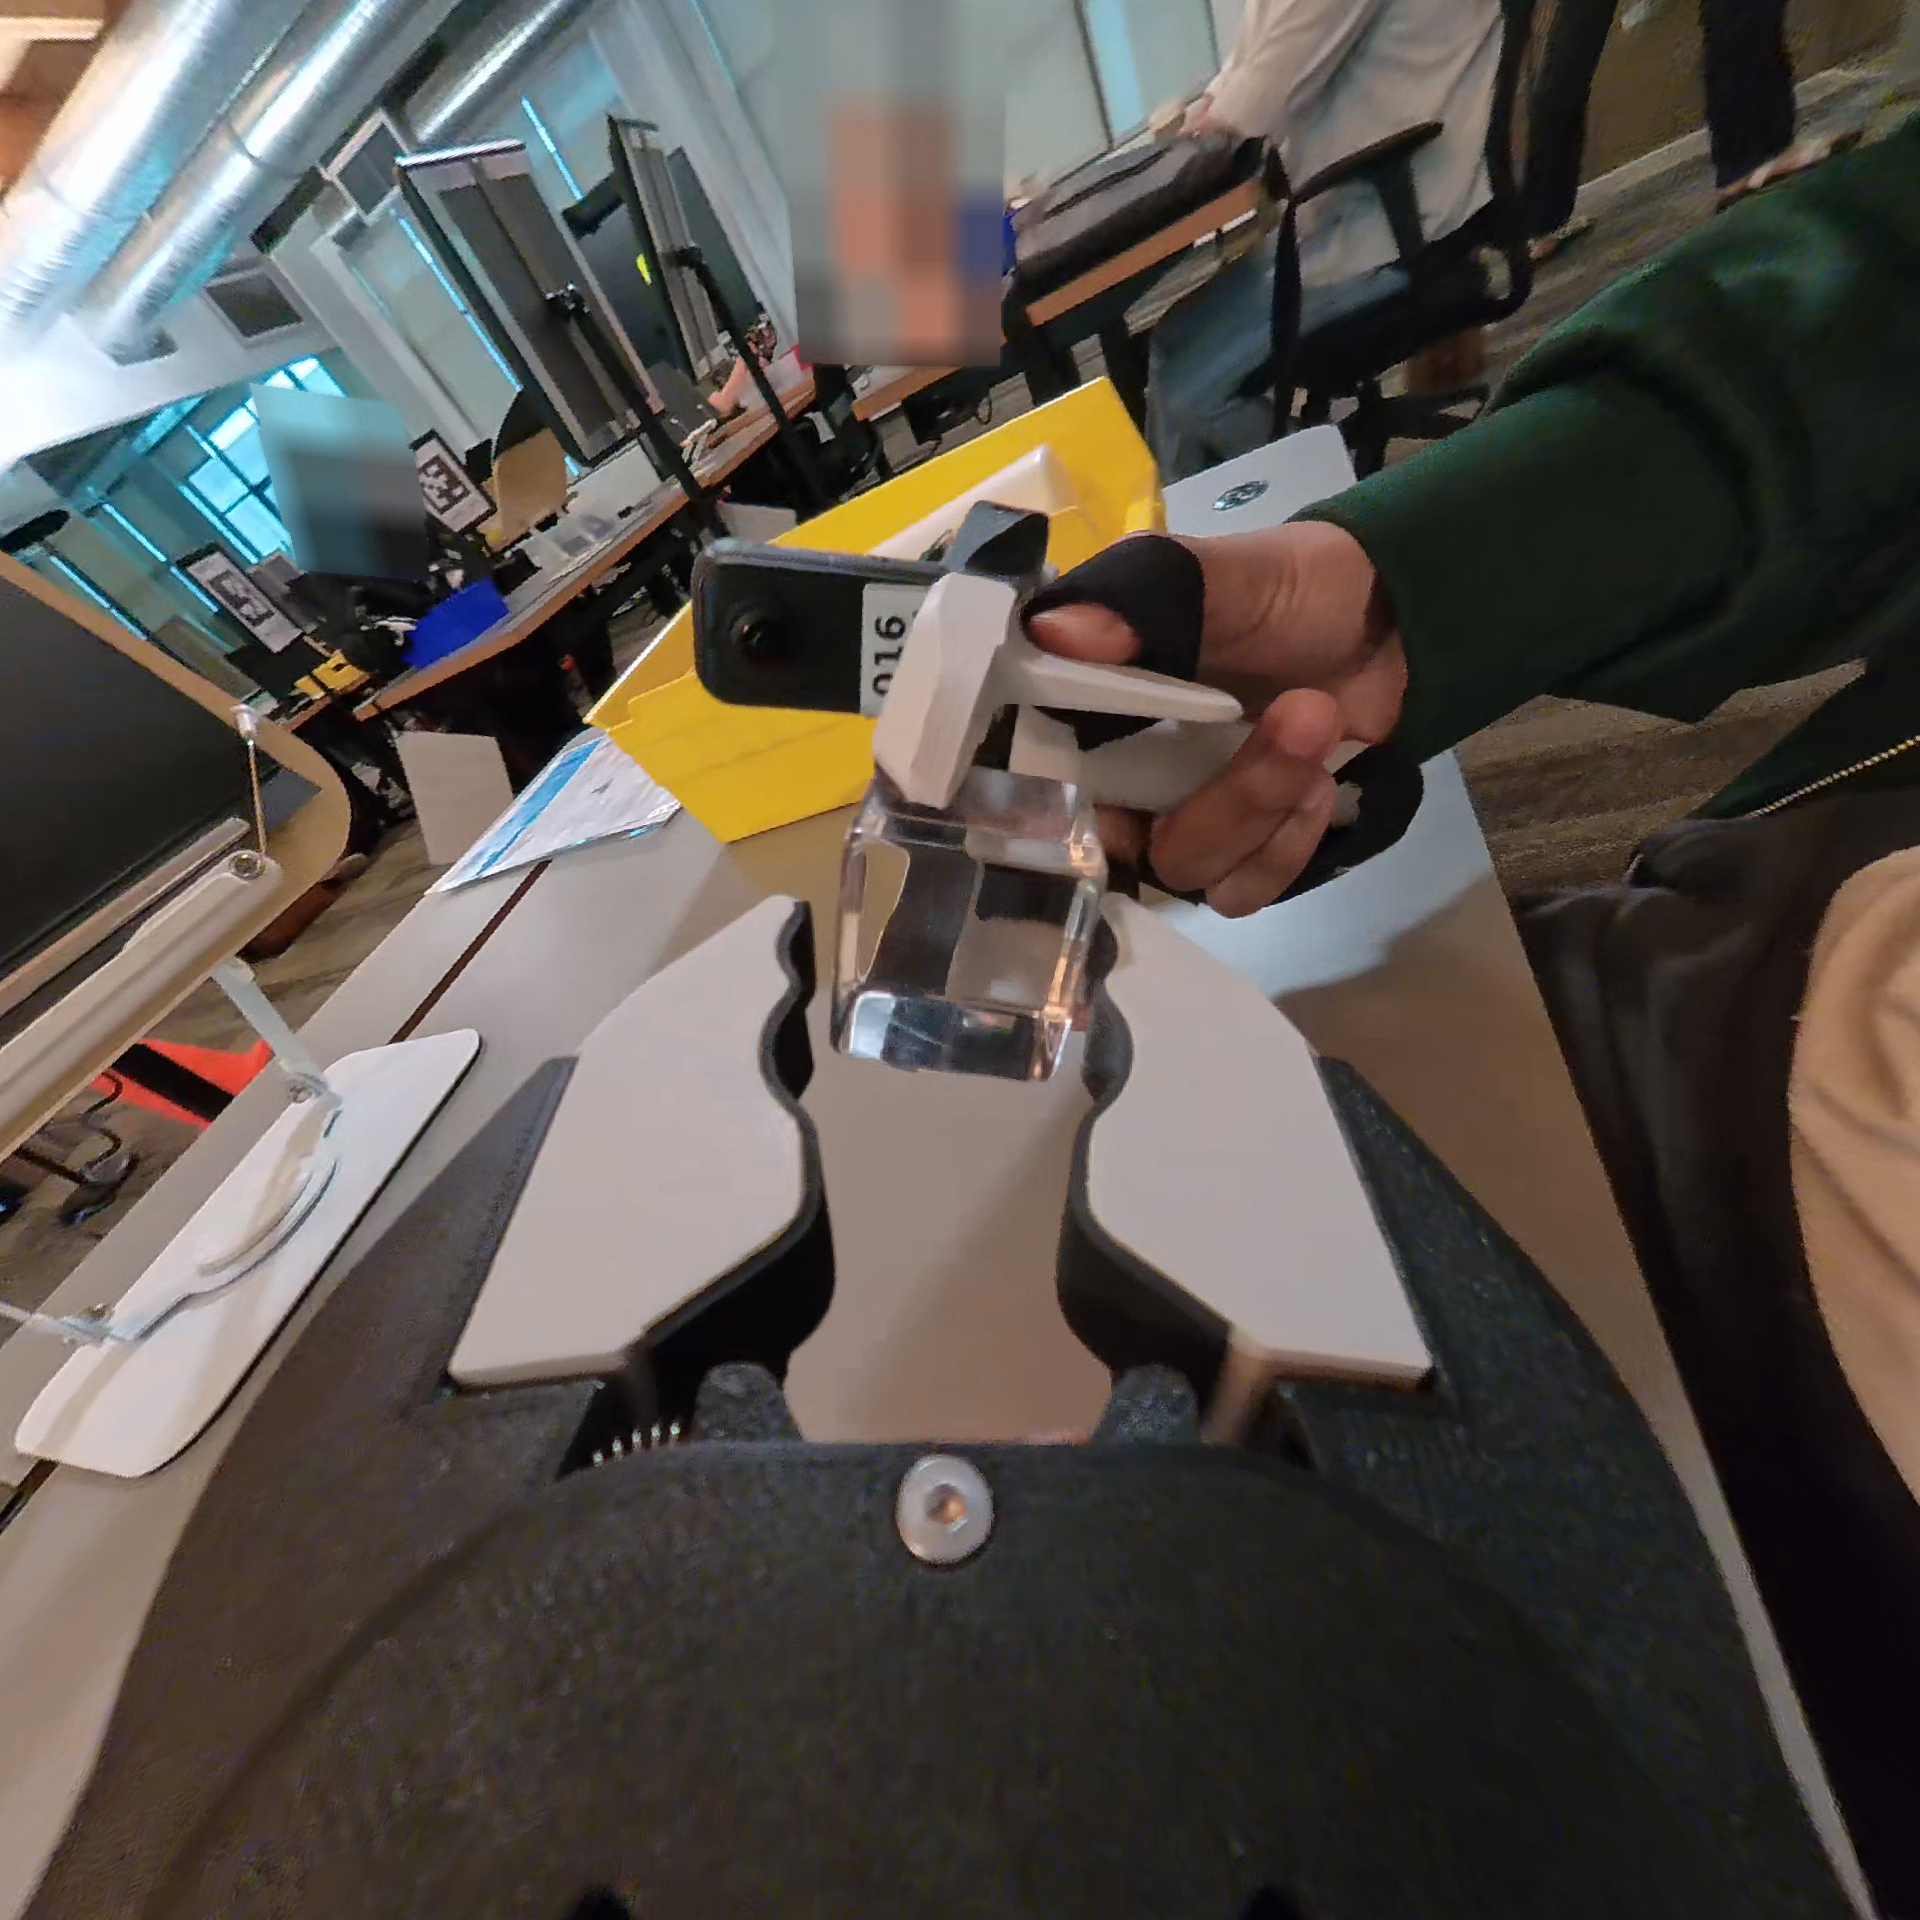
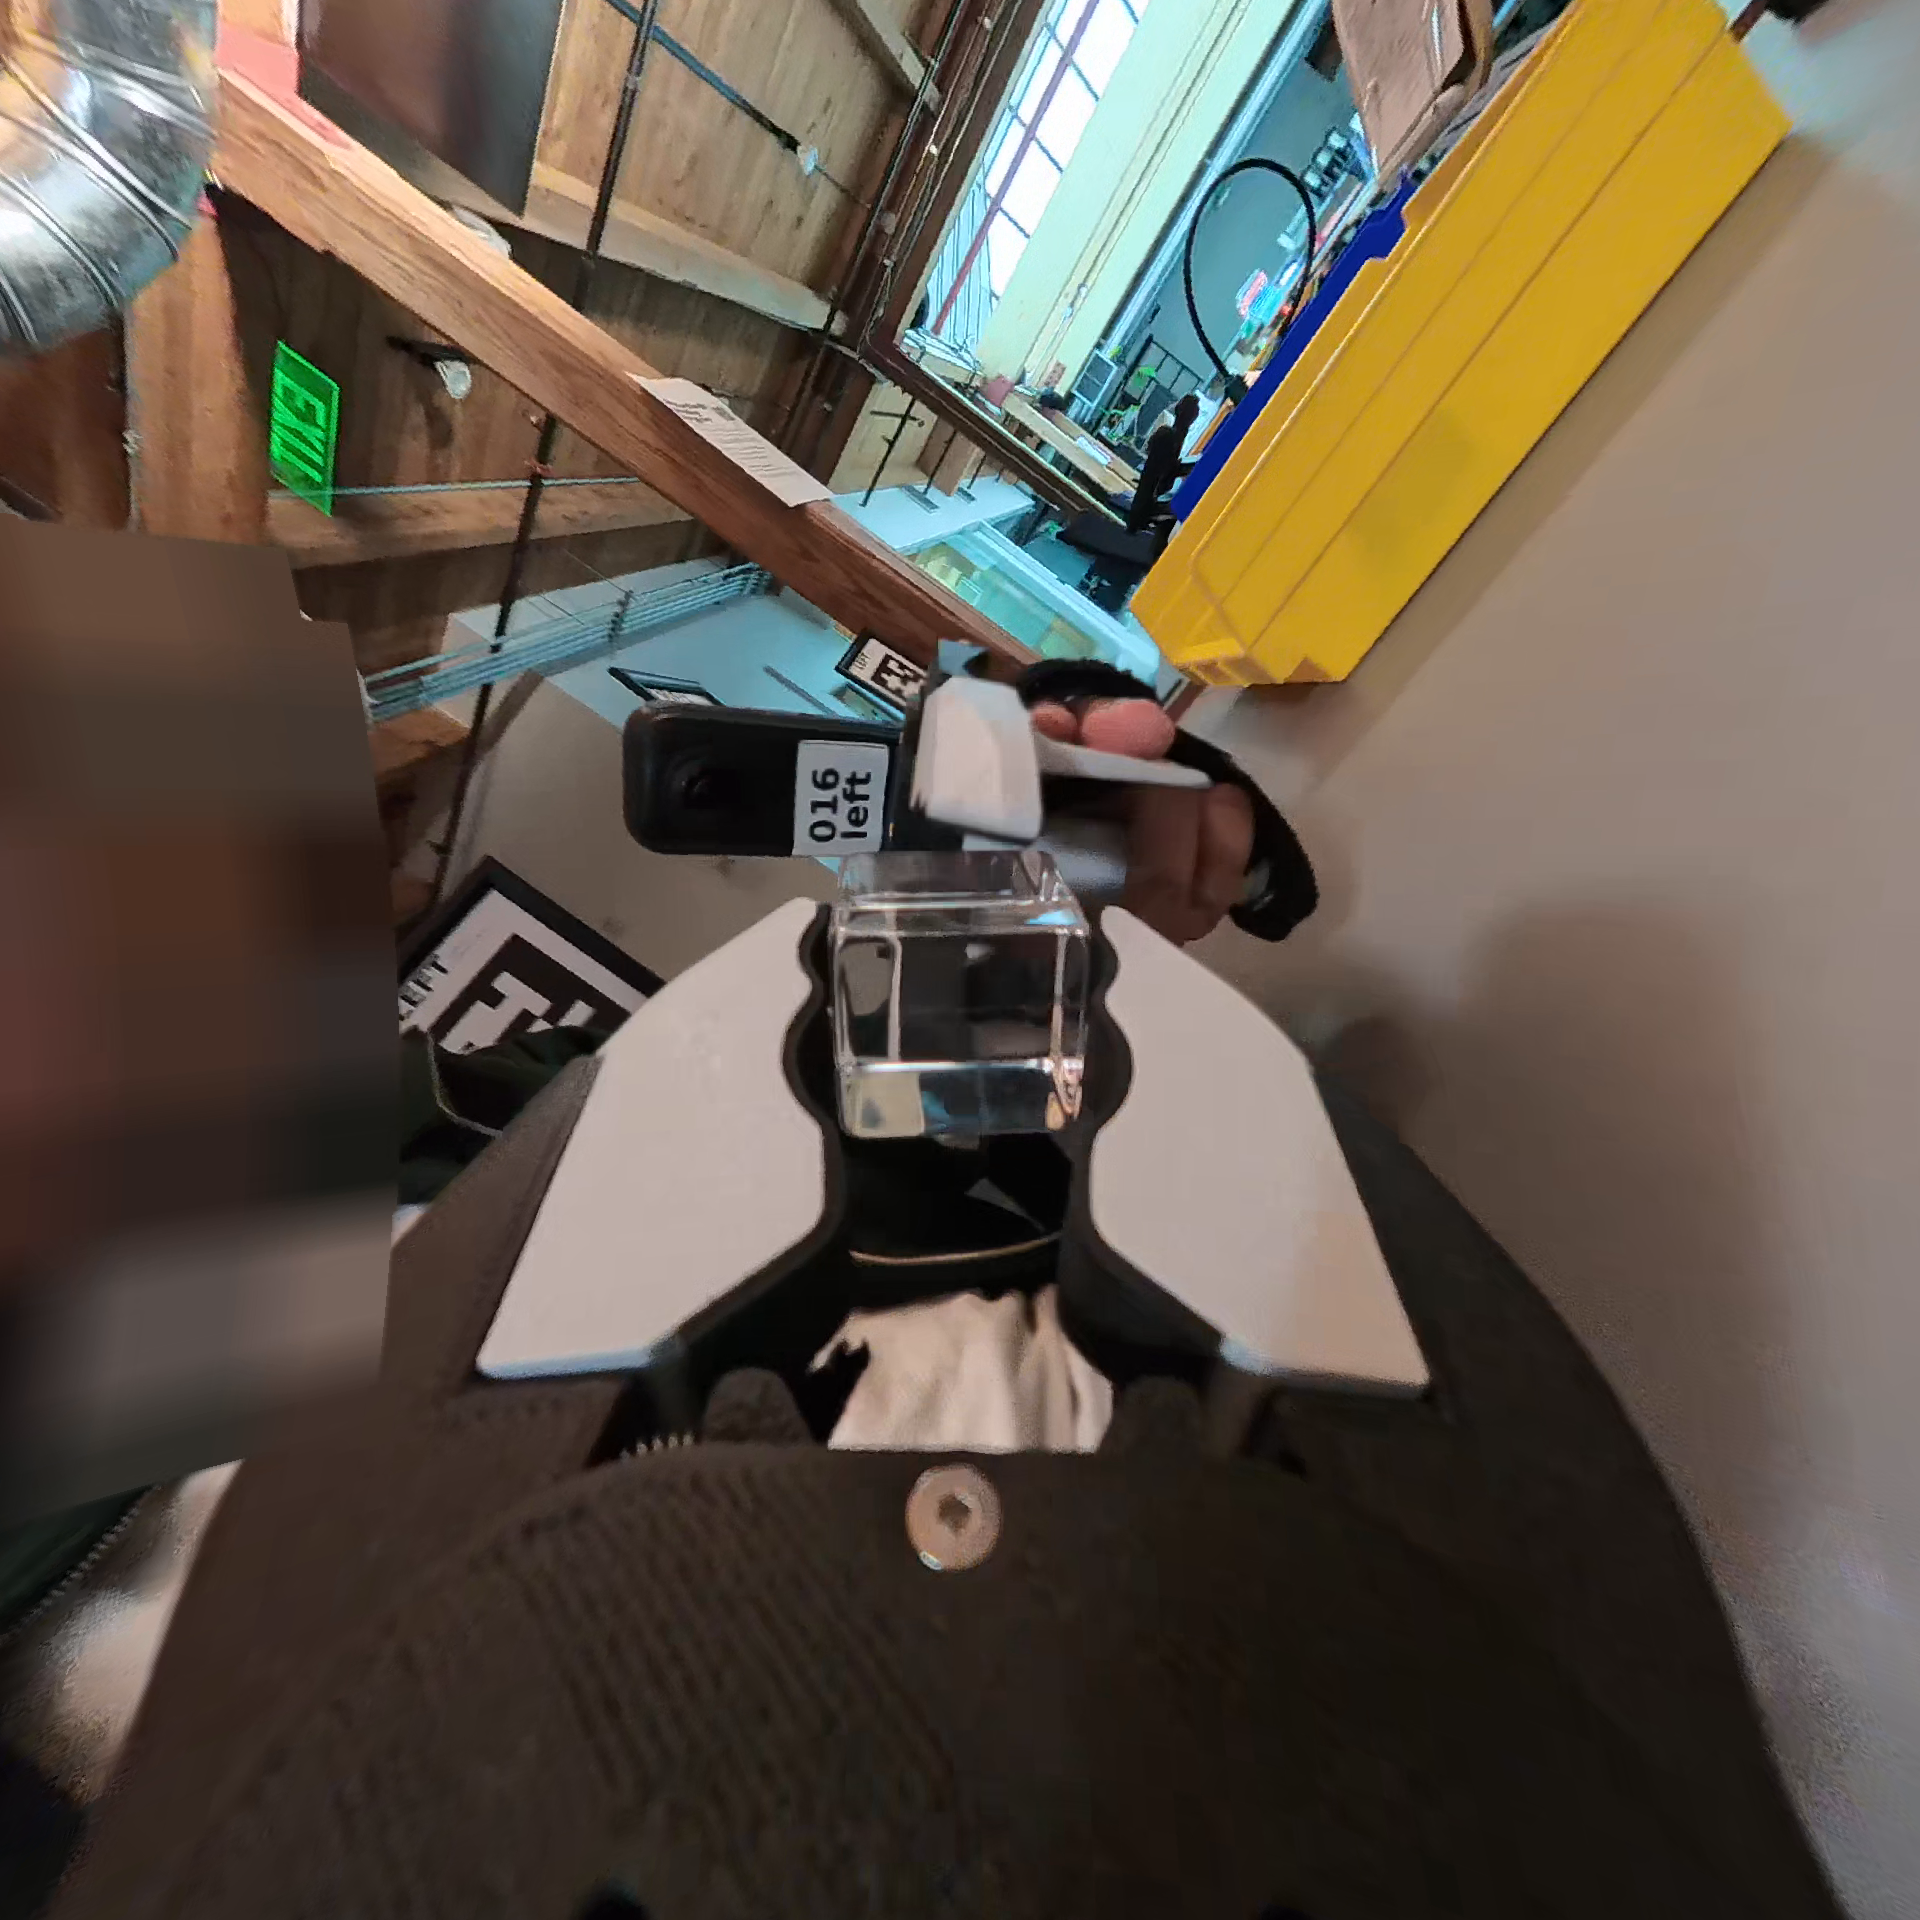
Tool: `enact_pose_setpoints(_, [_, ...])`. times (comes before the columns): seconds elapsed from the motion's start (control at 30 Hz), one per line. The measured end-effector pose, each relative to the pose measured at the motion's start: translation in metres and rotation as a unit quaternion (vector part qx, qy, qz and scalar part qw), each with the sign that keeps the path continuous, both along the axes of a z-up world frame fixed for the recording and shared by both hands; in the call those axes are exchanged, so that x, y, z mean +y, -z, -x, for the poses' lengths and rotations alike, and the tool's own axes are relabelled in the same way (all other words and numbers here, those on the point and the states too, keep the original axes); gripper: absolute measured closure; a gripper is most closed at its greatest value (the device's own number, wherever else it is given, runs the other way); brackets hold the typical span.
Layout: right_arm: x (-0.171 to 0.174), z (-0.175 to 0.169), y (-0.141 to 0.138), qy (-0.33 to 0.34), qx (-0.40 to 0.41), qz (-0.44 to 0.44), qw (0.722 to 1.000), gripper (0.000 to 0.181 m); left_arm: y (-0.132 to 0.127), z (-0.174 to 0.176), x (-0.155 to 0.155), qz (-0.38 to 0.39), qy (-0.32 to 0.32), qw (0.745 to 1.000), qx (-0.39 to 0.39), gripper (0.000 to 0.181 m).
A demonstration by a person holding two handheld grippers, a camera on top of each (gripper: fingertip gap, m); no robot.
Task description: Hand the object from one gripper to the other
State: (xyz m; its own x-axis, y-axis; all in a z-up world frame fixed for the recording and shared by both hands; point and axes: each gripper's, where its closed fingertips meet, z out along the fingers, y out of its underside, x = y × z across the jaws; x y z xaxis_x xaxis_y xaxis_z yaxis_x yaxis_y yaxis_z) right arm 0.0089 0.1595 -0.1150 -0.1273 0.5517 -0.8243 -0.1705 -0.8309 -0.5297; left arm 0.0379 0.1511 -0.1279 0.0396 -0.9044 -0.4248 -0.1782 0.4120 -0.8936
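Clear cube point(image 2: 961, 1003) above the table point(image 1: 1351, 1091), clamped between the right gripper point(image 2: 956, 997) fingers; left gripper point(image 1: 951, 997) jaws bracket the same cube, contact unclear. Yellow bin point(image 1: 748, 748) lies beyond the cube, a gloved hand point(image 1: 1278, 717) just beside it

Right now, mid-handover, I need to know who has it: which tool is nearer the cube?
Right. The right tool clamps the cube; the left tool straddles it, with a slight gap on one side.

A clear cube point(image 2: 961, 1013) sits mid-frame between white-and-black tool point(image 2: 956, 997) fingers; yellow bin point(image 2: 1455, 395) upper right, beige worktop point(image 2: 1662, 831).
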Motion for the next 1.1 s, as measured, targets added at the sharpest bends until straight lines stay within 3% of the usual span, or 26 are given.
enact_pose_setpoints(0.03, [0.001, 0.0, 0.0, -0.003, 0.007, 0.015, 1.0, 0.135, 0.0, 0.0, -0.001, -0.003, 0.002, 1.0, -0.001, 0.136])
enact_pose_setpoints(0.3, [0.009, -0.005, 0.005, 0.005, 0.062, 0.067, 0.996, 0.134, 0.005, -0.002, 0.007, 0.039, -0.022, 0.999, 0.029, 0.137])
enact_pose_setpoints(0.4, [0.02, -0.014, 0.002, 0.055, 0.057, 0.035, 0.996, 0.117, -0.001, 0.001, 0.015, 0.083, -0.034, 0.996, 0.006, 0.137])
enact_pose_setpoints(0.47, [0.037, -0.026, 0.004, 0.13, 0.024, 0.0, 0.991, 0.105, -0.003, 0.006, 0.023, 0.125, -0.041, 0.991, -0.011, 0.136])
enact_pose_setpoints(0.53, [0.05, -0.04, 0.004, 0.21, -0.023, -0.066, 0.975, 0.097, -0.005, 0.012, 0.031, 0.181, -0.044, 0.982, -0.028, 0.136])
enact_pose_setpoints(0.63, [0.052, -0.048, -0.008, 0.267, -0.08, -0.177, 0.944, 0.097, -0.006, 0.019, 0.038, 0.305, -0.024, 0.95, -0.057, 0.136])
enact_pose_setpoints(0.8, [0.034, -0.034, -0.023, 0.291, -0.173, -0.42, 0.842, 0.095, -0.012, 0.025, 0.038, 0.476, 0.05, 0.872, -0.107, 0.136])
enact_pose_setpoints(0.87, [0.027, -0.024, -0.02, 0.278, -0.209, -0.49, 0.799, 0.099, -0.01, 0.024, 0.036, 0.502, 0.066, 0.856, -0.104, 0.136])
enact_pose_setpoints(0.9, [0.024, -0.019, -0.017, 0.272, -0.22, -0.507, 0.788, 0.103, -0.008, 0.023, 0.035, 0.505, 0.067, 0.854, -0.102, 0.136])
enact_pose_setpoints(1.03, [0.019, -0.009, -0.011, 0.248, -0.225, -0.506, 0.795, 0.104, -0.008, 0.017, 0.028, 0.521, 0.084, 0.844, -0.096, 0.136])
enact_pose_setpoints(1.1, [0.017, -0.009, -0.01, 0.247, -0.239, -0.531, 0.774, 0.103, -0.009, 0.015, 0.026, 0.545, 0.099, 0.826, -0.103, 0.136])
